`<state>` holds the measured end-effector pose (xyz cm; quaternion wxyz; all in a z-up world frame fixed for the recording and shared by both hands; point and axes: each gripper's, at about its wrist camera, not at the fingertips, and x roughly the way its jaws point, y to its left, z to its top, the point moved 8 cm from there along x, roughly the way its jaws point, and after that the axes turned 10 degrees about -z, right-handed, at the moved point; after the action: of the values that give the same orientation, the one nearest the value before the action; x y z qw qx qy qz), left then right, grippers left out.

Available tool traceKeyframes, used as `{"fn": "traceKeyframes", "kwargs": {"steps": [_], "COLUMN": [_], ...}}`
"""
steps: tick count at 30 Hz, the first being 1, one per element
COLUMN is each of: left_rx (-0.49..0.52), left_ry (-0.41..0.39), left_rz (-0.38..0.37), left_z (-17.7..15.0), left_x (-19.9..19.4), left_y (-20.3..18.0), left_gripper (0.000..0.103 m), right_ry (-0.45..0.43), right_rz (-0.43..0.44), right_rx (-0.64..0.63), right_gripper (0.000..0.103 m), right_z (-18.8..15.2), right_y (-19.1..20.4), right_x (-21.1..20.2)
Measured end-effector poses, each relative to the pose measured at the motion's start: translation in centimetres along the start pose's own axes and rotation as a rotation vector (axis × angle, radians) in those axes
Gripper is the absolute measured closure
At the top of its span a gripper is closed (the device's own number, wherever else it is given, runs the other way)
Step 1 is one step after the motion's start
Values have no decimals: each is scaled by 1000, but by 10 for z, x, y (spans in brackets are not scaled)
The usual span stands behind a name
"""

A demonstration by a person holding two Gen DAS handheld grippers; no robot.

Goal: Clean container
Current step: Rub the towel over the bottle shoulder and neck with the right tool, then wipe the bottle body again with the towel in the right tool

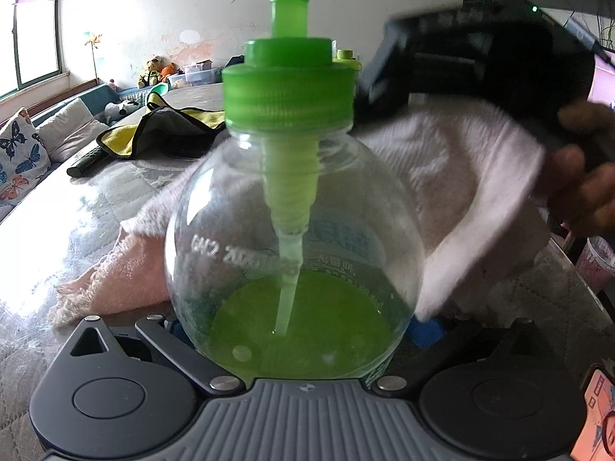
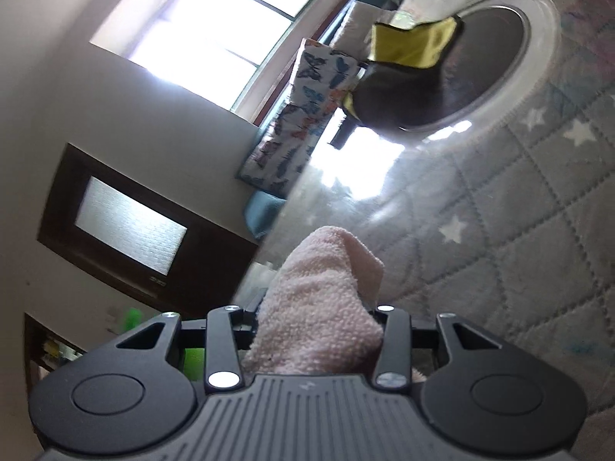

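A clear round bottle (image 1: 296, 269) with a green pump cap (image 1: 288, 92) and green liquid at its bottom fills the left wrist view. My left gripper (image 1: 300, 330) is shut on its lower body, and a blue pad (image 1: 426, 330) presses its right side. A pale pink towel (image 1: 442, 161) lies against the far side of the bottle. It comes from the black body of my right gripper (image 1: 480, 61), which a person's hand (image 1: 584, 192) holds. In the right wrist view my right gripper (image 2: 319, 319) is shut on the folded towel (image 2: 323, 288), which sticks out past the fingers.
A quilted, star-patterned cover under clear film (image 2: 519, 230) tops the table. On it lies a round dark pan with a pale rim (image 2: 538, 38) and a yellow and black cloth (image 1: 153, 130) across it. A butterfly cushion (image 1: 19, 153) sits on the sofa at left. A pink cup (image 1: 595, 265) stands at right.
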<state>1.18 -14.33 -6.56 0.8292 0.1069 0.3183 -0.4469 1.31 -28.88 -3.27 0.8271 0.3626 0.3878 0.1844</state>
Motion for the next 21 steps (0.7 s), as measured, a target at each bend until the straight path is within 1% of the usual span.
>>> {"fn": "traceKeyframes", "kwargs": {"steps": [5, 11, 13, 16, 21], "left_rx": [0, 0, 0, 0, 0], "left_ry": [0, 0, 0, 0, 0], "left_rz": [0, 0, 0, 0, 0], "left_z": [0, 0, 0, 0, 0], "left_x": [0, 0, 0, -1, -1], "left_y": [0, 0, 0, 0, 0], "left_gripper": [0, 0, 0, 0, 0], "right_ry": [26, 26, 25, 6, -35], "right_rz": [-90, -110, -93, -42, 14], "right_rx": [-39, -89, -85, -74, -77], "right_gripper": [62, 62, 62, 62, 62], "right_z": [-12, -22, -24, -23, -10], "right_y": [-16, -18, -15, -7, 13], "right_x": [6, -9, -16, -29, -35]}}
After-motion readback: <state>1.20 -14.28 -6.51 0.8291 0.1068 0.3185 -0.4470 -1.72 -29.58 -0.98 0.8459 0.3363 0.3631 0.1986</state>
